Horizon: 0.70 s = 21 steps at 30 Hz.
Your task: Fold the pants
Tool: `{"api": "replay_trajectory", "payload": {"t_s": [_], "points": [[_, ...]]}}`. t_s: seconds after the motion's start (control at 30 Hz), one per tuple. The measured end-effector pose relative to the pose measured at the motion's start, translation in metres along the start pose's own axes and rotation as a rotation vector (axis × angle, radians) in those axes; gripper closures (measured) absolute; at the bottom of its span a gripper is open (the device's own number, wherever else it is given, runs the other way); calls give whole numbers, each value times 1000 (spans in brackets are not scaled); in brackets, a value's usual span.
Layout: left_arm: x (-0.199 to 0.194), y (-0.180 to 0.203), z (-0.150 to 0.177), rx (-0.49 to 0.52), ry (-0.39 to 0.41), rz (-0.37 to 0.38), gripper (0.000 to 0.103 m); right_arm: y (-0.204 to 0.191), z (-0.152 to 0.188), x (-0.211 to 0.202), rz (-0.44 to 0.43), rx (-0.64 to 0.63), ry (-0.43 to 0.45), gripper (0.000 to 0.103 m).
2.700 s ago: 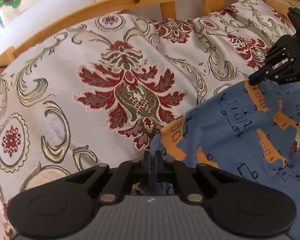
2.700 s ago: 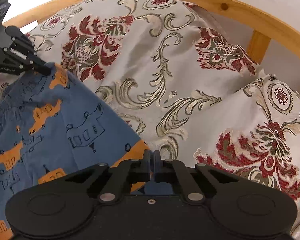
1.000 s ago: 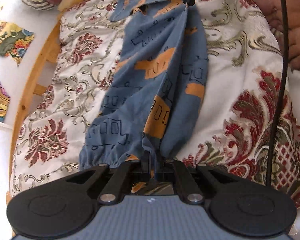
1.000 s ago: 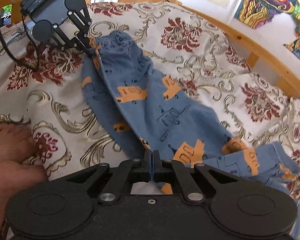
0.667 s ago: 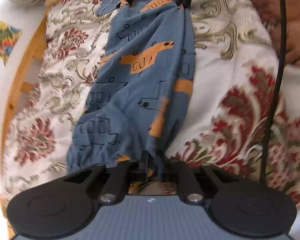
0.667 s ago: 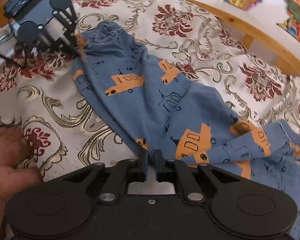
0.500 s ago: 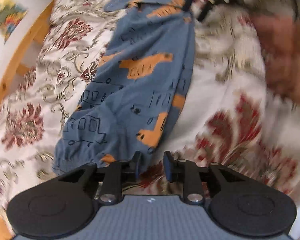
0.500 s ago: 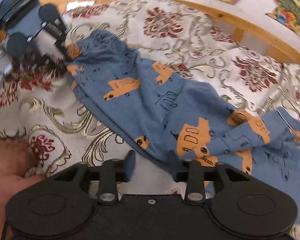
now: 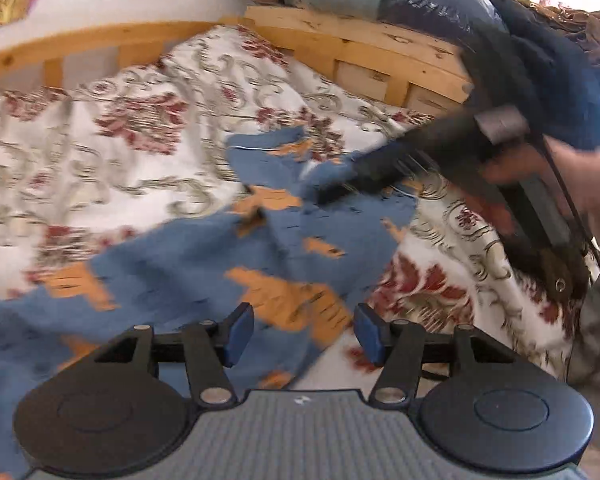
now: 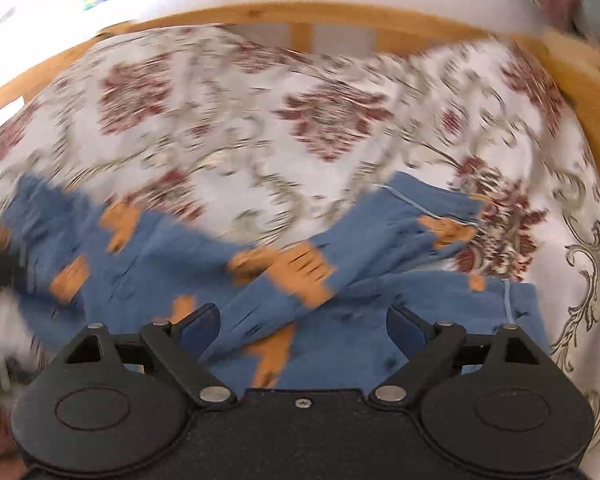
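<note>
**Regrasping between folds: both claws wide over the pants**

Lying loose on the patterned bedspread (image 10: 340, 120), the blue pants (image 9: 204, 256) are rumpled rather than flat, and nothing grips them. Seen from the left wrist, the cloth spreads from about 8 o'clock across the middle, its far edge reaching toward 12 o'clock. From the right wrist, it fills the lower half, with one leg end (image 10: 432, 216) lifted in a ridge at 2 o'clock and another layer lying beneath it nearer the camera.

Left claw (image 9: 302, 334): fingers set wide apart, empty, hanging just above an orange patch near the pants' edge. Right claw (image 10: 304, 330): also spread wide and empty, low over the blue cloth; from the left wrist view its body appears at 2 o'clock, held by a hand (image 9: 512, 168), tip pointing down at the fabric. Both views are blurred, so fine creases and seams cannot be read.

Judging by the loose heap, the step in hand is a regrasp between folds. The next move probably calls for each claw to pick a clean edge or corner, one at the leg ends, the other toward the far end, close on a single layer stack, and pull the cloth taut before laying it over. Grabbing a stray inner layer would bunch the fold.

The wooden frame (image 10: 260, 16) borders the bed at 12 o'clock.
</note>
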<state>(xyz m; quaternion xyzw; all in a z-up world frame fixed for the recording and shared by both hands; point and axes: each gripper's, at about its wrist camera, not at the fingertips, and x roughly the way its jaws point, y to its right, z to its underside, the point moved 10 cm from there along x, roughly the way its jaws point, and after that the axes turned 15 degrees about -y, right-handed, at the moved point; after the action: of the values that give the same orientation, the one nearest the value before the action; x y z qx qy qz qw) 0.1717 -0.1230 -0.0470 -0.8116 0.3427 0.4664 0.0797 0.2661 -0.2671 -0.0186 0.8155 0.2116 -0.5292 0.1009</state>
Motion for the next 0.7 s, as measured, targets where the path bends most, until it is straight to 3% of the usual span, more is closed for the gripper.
{"api": "replay_trajectory", "payload": {"t_s": [0.07,0.2,0.3,0.43,0.57,0.63,0.7], "points": [[16,5,-3,-21,0,-7,51,15,-17,10,-30,61,-48,12],[40,3,1,-104,-43,0,87,33,-62,30,-23,113,-82,16],[50,-1,6,-100,-67,-32,92,37,-100,50,9,124,-112,26],[54,0,10,-108,-77,-29,92,47,-134,93,78,192,-197,40],[55,1,12,-91,-79,-49,95,56,-132,128,111,265,-299,58],[55,1,11,-102,-80,-43,96,60,-129,133,106,291,-300,64],[55,-2,12,-115,-80,-37,99,61,-127,130,79,302,-279,84]]}}
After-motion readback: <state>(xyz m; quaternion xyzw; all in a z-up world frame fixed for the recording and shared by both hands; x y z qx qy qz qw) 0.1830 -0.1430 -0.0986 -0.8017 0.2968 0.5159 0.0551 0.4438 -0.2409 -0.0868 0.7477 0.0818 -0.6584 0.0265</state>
